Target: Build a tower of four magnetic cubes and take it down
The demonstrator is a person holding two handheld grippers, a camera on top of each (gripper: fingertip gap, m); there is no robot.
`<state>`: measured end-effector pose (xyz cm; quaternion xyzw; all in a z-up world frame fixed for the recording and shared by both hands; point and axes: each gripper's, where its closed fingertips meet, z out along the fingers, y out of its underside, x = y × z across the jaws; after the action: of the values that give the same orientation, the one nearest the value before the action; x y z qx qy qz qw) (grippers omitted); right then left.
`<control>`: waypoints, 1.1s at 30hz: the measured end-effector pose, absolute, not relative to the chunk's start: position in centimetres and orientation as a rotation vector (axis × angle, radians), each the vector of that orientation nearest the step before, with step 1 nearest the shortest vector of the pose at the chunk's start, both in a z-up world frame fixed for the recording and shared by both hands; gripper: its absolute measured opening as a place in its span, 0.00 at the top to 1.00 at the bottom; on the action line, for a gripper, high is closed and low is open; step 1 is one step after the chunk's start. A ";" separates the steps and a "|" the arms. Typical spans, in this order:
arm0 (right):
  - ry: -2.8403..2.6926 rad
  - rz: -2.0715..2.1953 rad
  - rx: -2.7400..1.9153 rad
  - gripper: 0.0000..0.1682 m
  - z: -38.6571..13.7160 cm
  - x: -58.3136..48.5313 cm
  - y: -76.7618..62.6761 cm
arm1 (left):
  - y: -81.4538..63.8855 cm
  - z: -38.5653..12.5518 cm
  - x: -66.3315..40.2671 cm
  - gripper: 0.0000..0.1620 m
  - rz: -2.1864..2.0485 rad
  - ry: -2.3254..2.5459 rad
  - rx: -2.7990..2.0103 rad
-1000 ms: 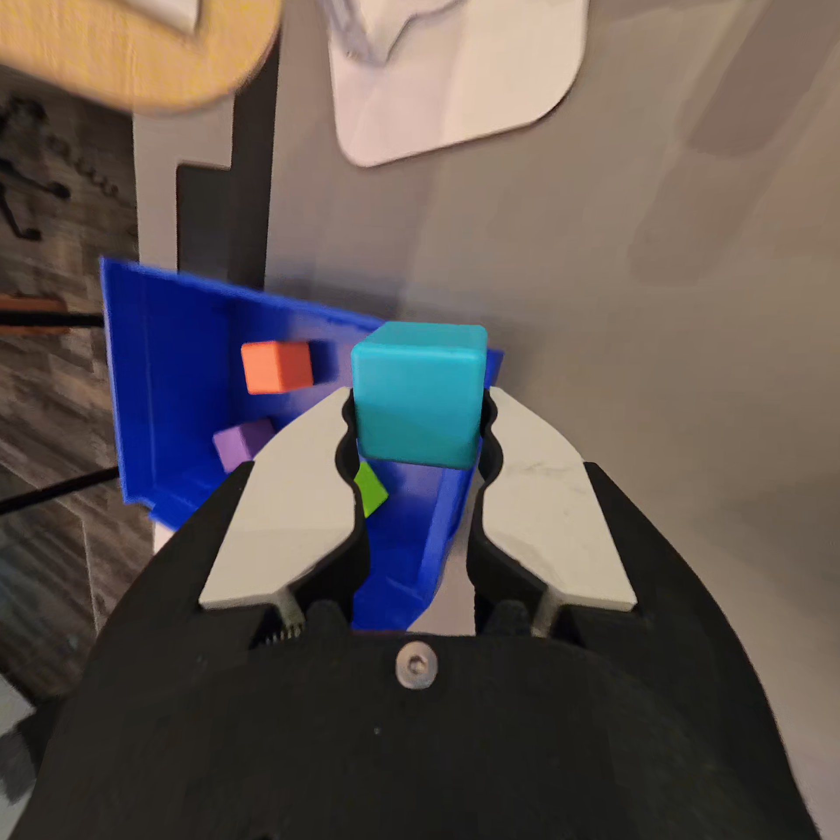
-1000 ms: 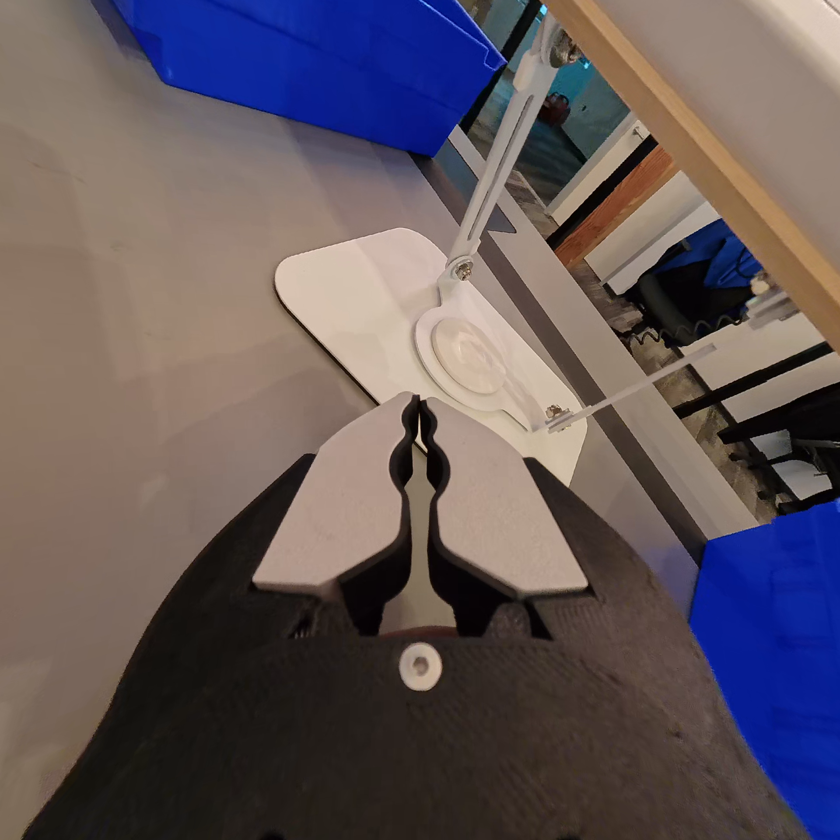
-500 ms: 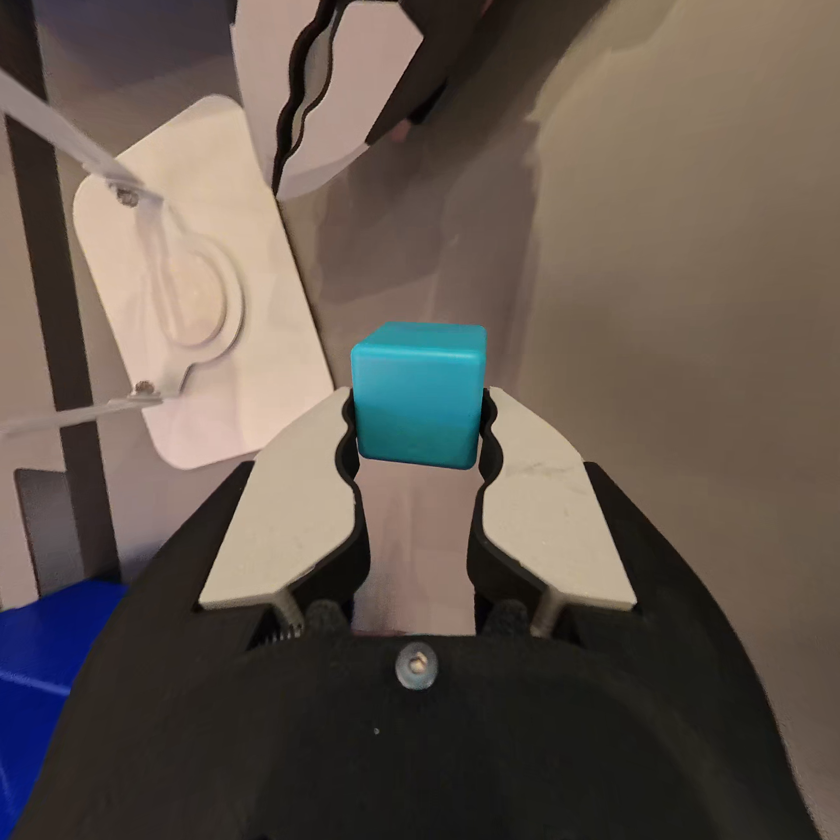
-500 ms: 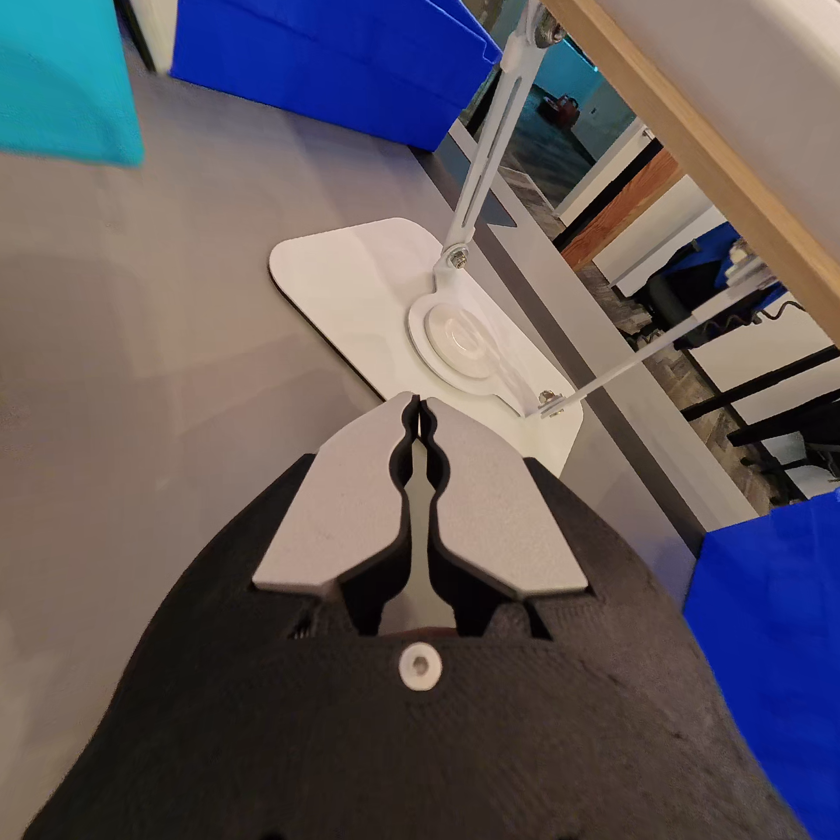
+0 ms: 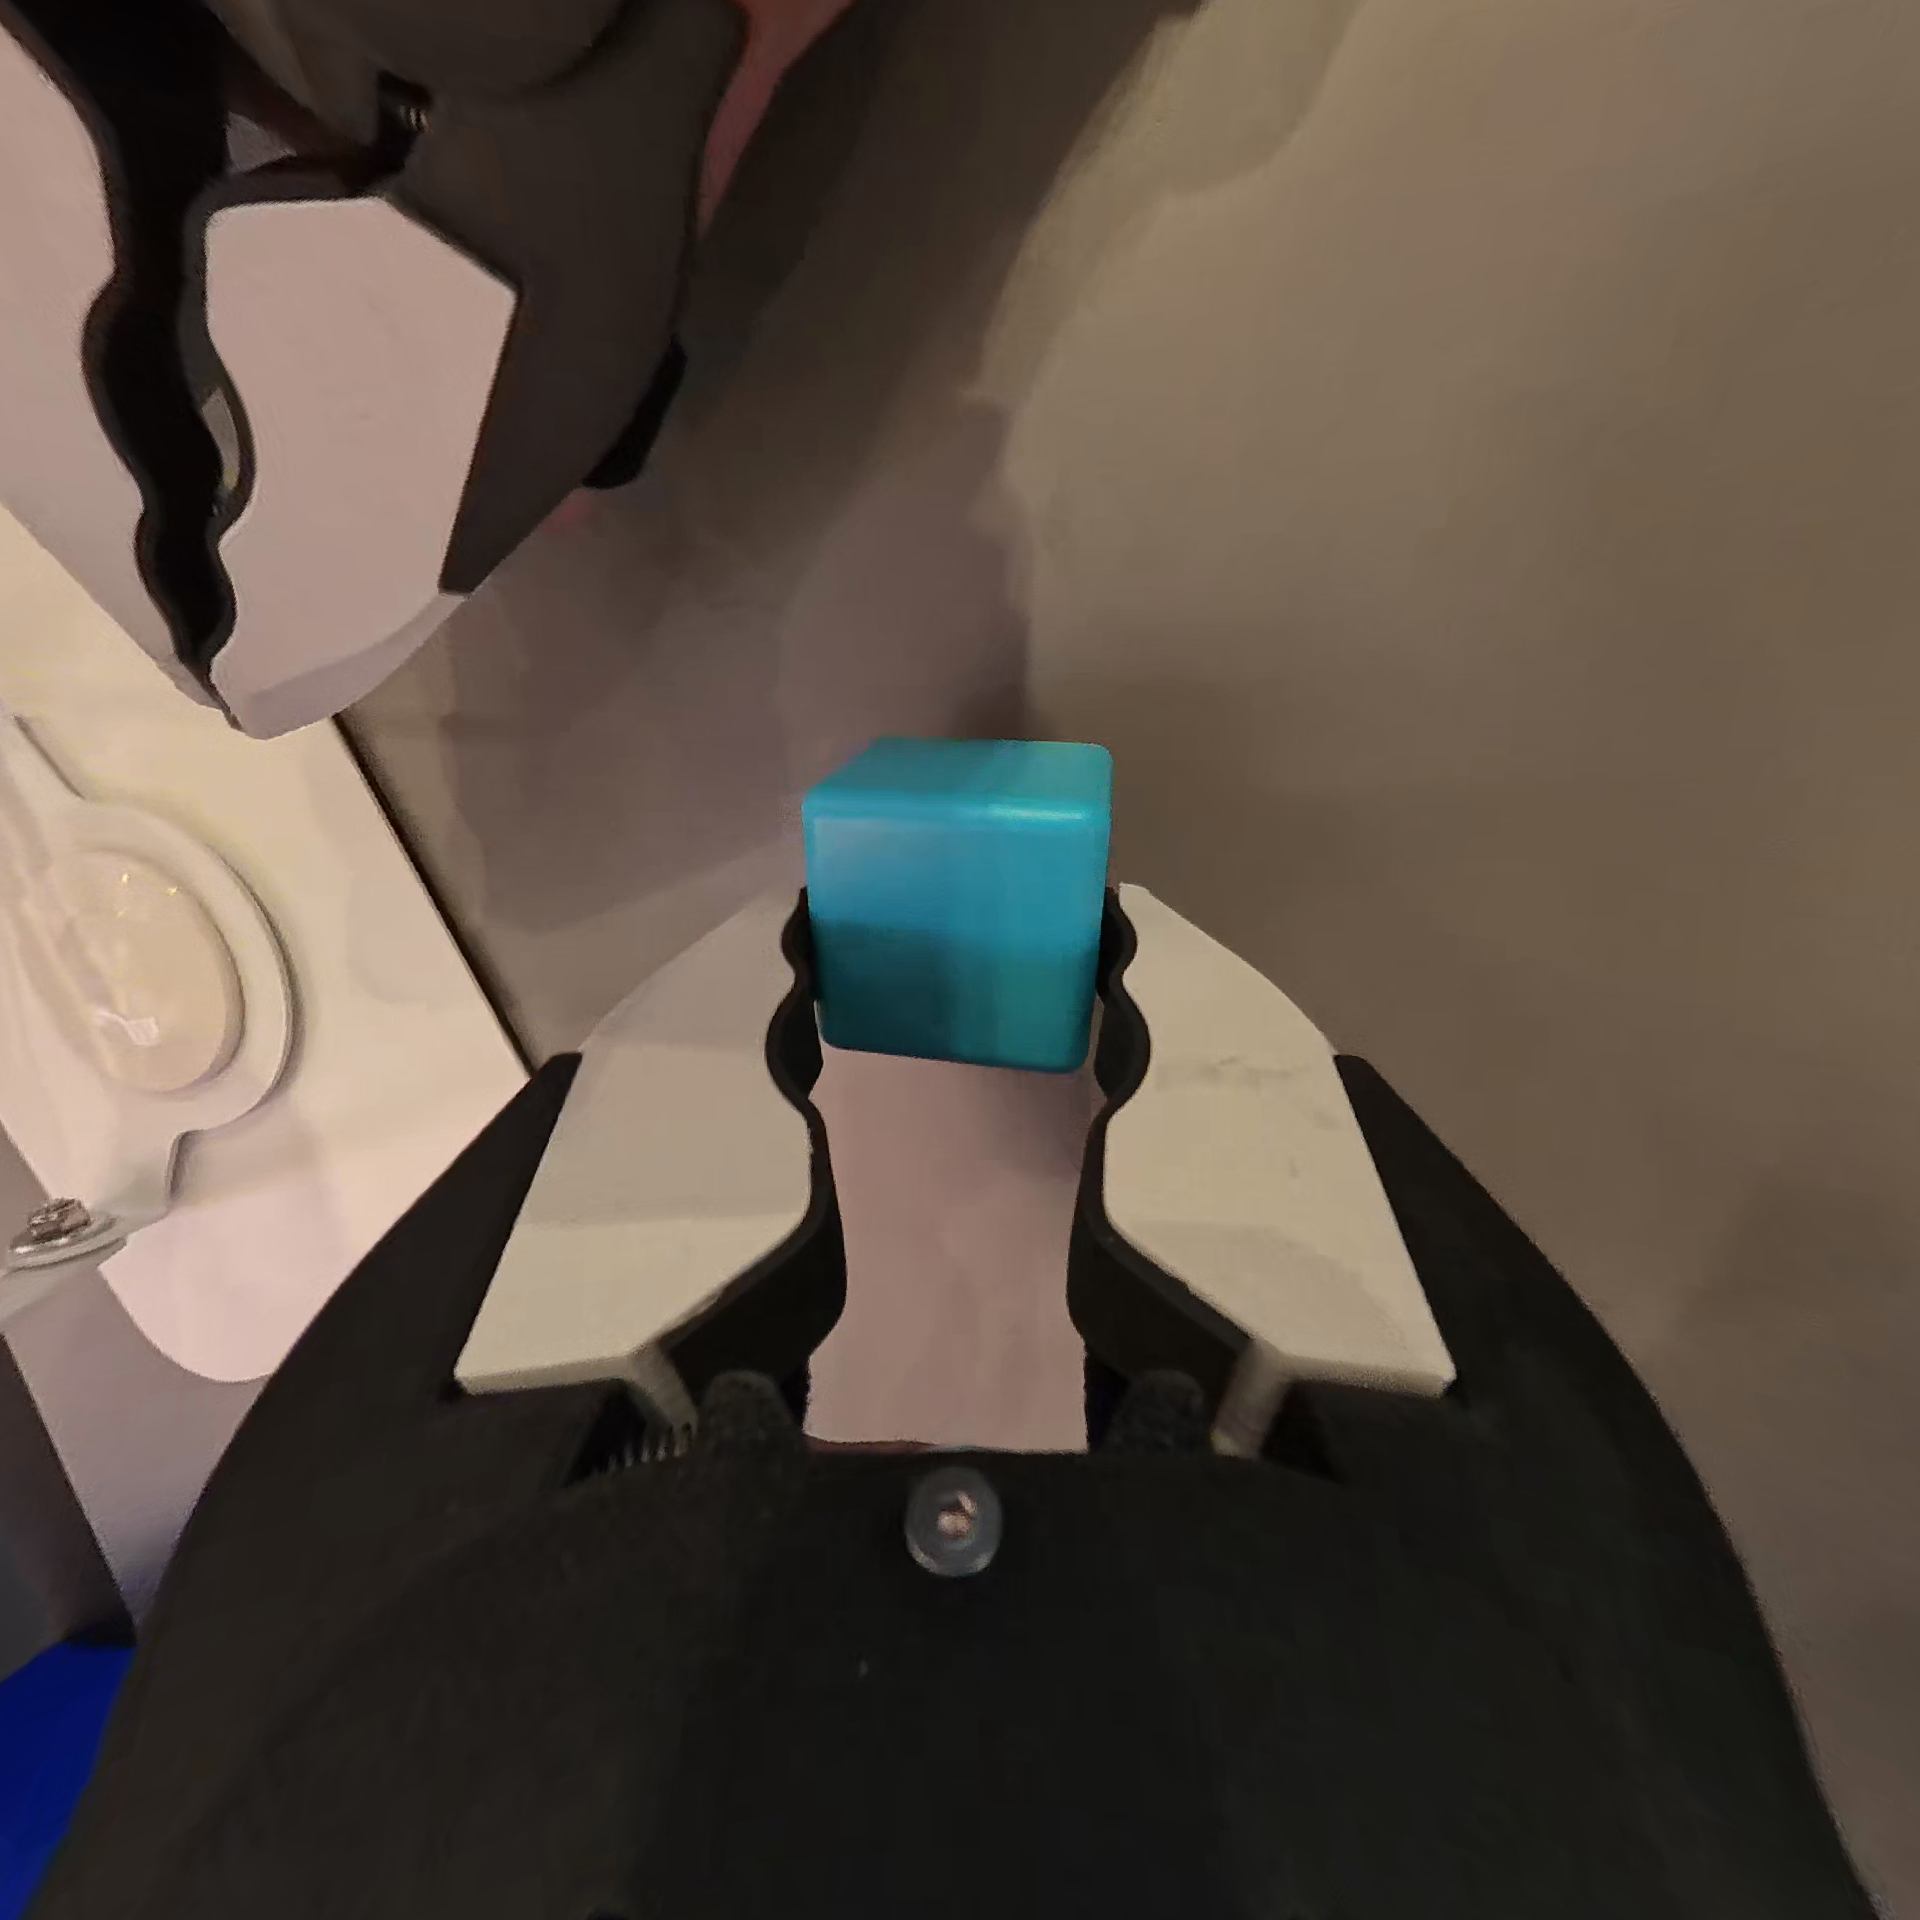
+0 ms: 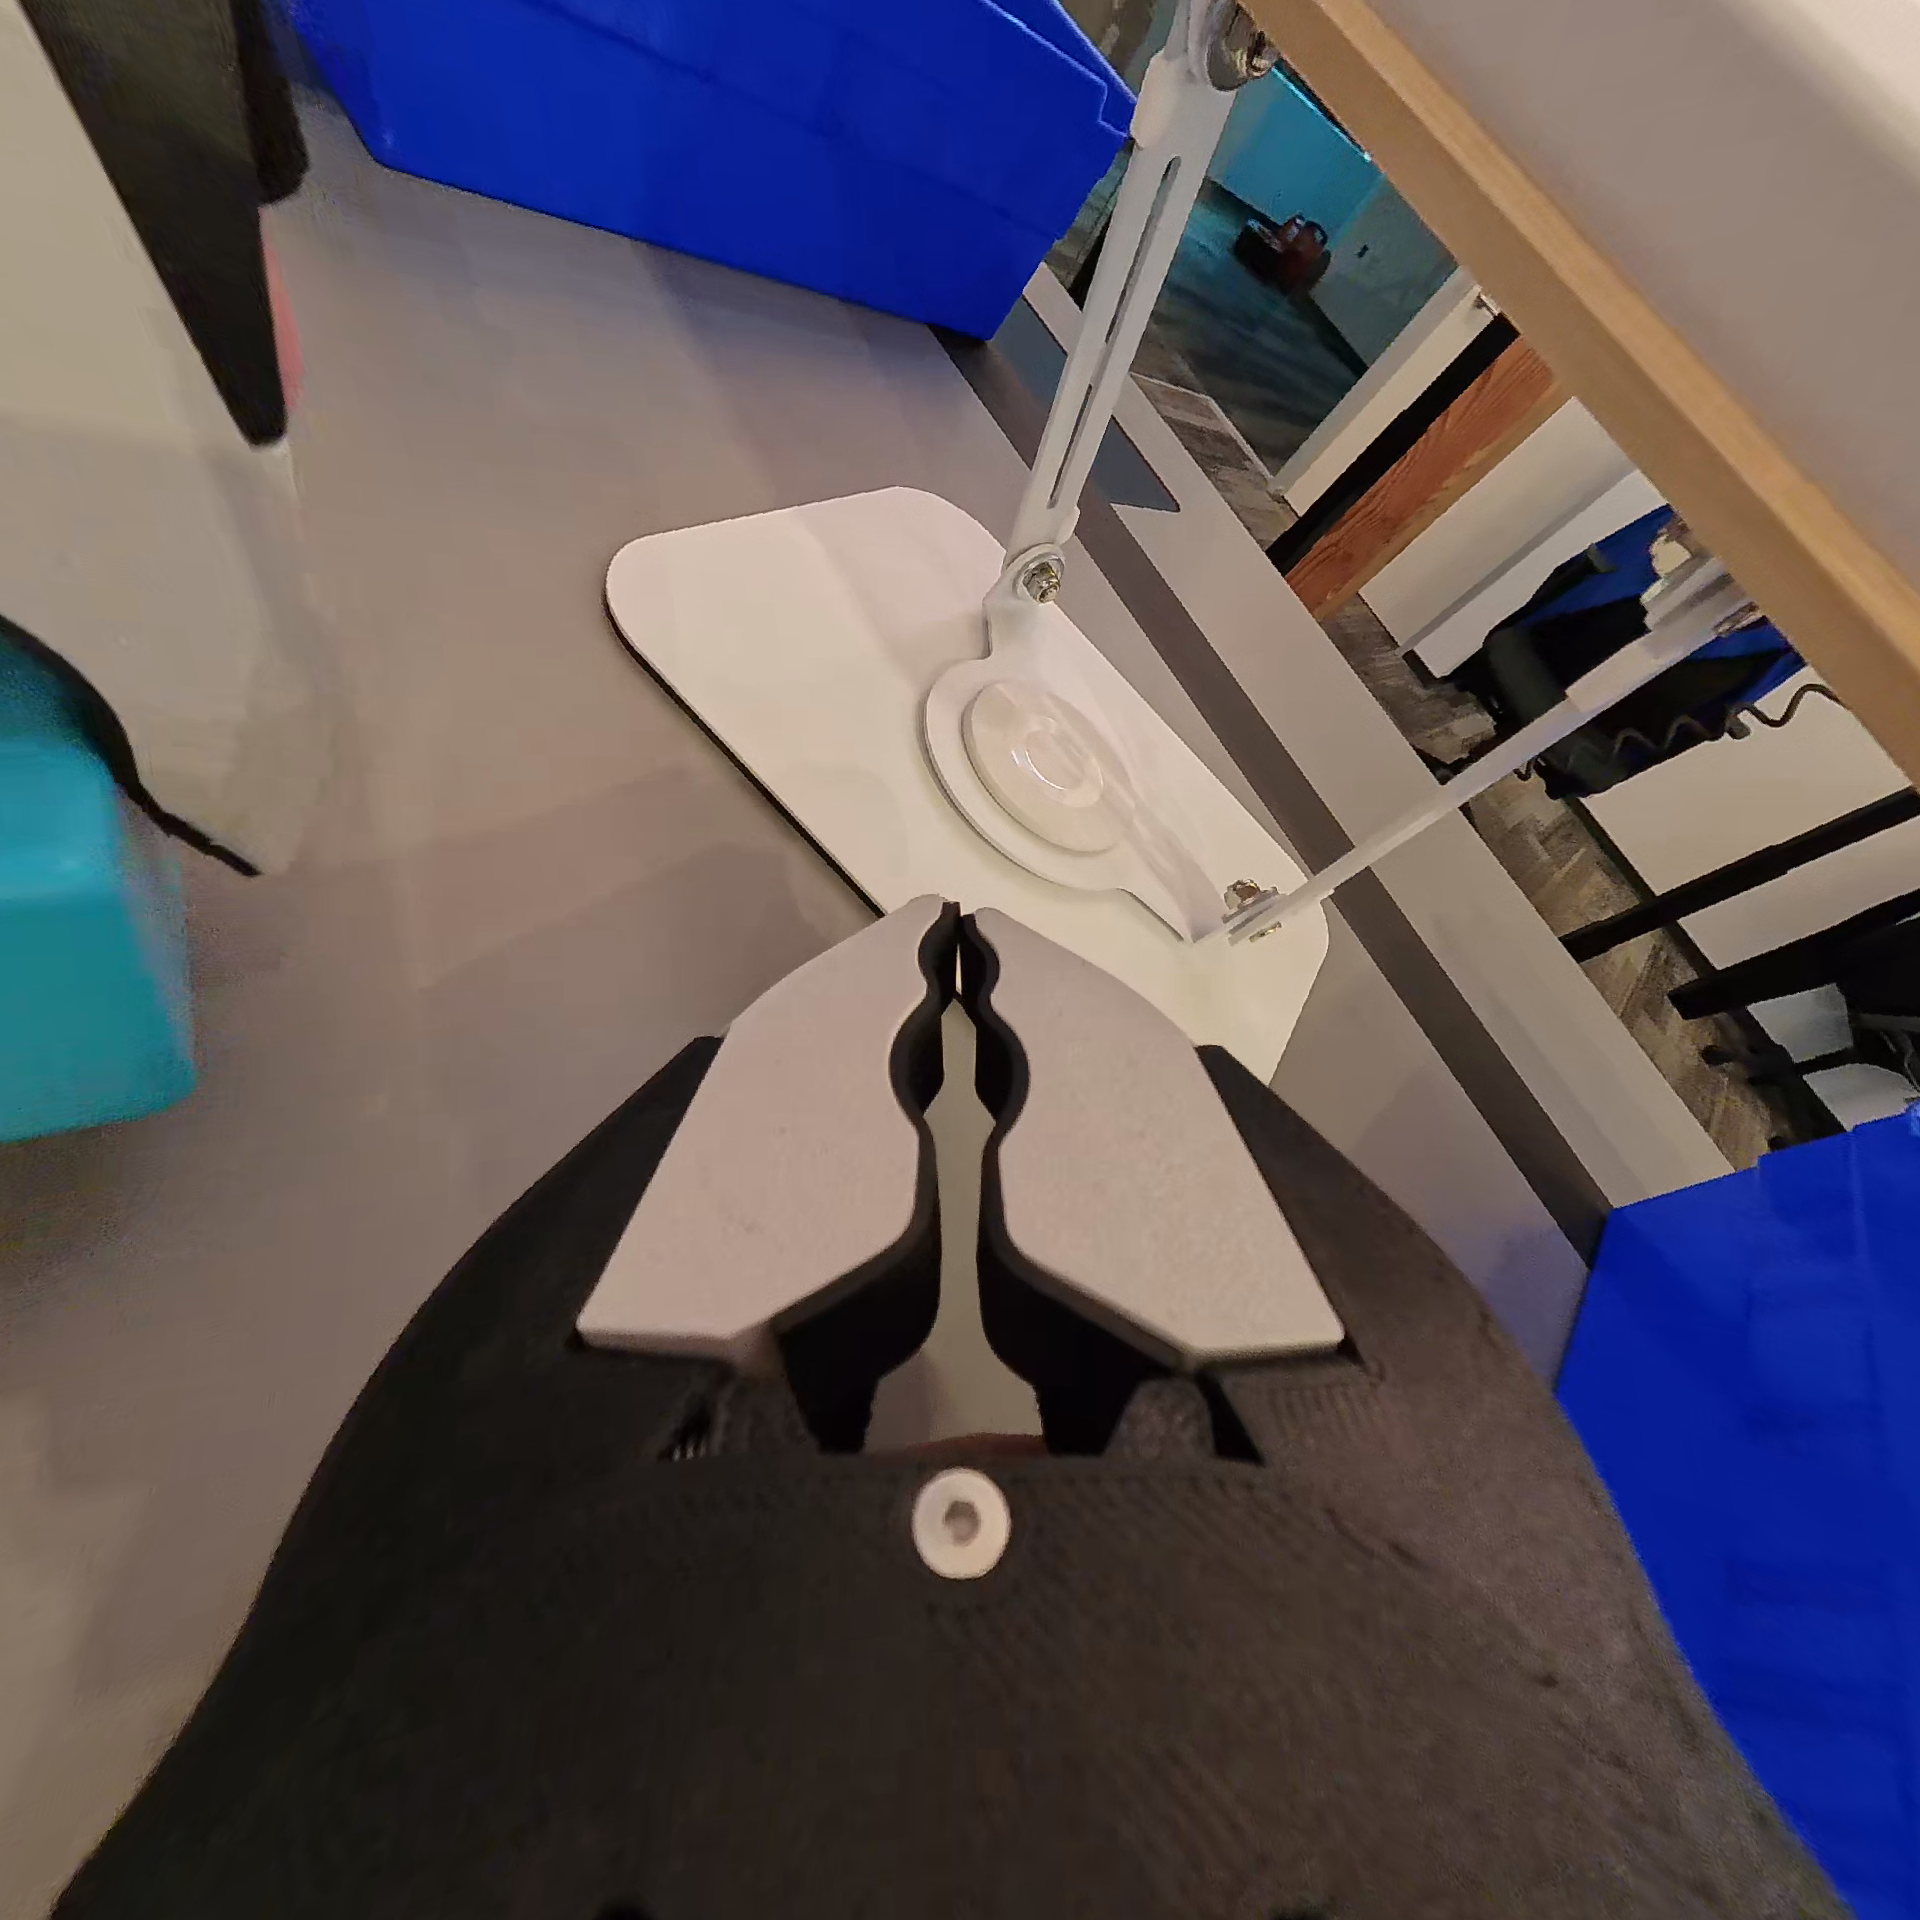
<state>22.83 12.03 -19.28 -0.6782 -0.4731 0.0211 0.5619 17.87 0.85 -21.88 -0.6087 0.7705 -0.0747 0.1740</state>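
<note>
My left gripper [image 5: 954, 914] is shut on a teal cube [image 5: 956, 904] and holds it above the grey table [image 5: 1455, 520]. The cube also shows at the left edge of the right wrist view [image 6: 83, 956], with a finger [image 6: 177, 665] of the left gripper beside it. My right gripper [image 6: 958, 920] is shut and empty, over the near edge of a white stand base. It also shows at the upper left of the left wrist view [image 5: 208, 696]. No other cubes are in view.
A white stand base [image 6: 831, 665] with a thin white arm [image 6: 1101, 343] lies near the table's edge, also in the left wrist view [image 5: 343, 1039]. A blue bin [image 6: 727, 156] stands behind it, another blue bin [image 6: 1756, 1455] at right. A wooden-edged shelf [image 6: 1558, 270] runs above.
My left gripper has swung away from the blue bin with the teal cube and come over the open table near the right gripper. The right gripper has barely moved.
</note>
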 end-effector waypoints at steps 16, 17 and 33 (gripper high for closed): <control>-1.119 0.048 -1.596 1.00 -19.3 22.8 12.0 | 0.6 -23.1 18.3 0.69 -0.186 2.169 -1.755; -1.119 0.047 -1.595 1.00 -19.3 22.8 12.0 | 0.5 -23.1 18.3 0.69 -0.185 2.179 -1.743; -1.122 0.047 -1.595 1.00 -19.3 22.8 12.0 | 0.4 -23.5 18.2 0.68 -0.211 2.142 -1.787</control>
<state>22.76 11.97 -19.26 -0.6768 -0.4762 0.0198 0.5610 18.20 0.37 -23.47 -0.6292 0.7545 -0.0745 0.1711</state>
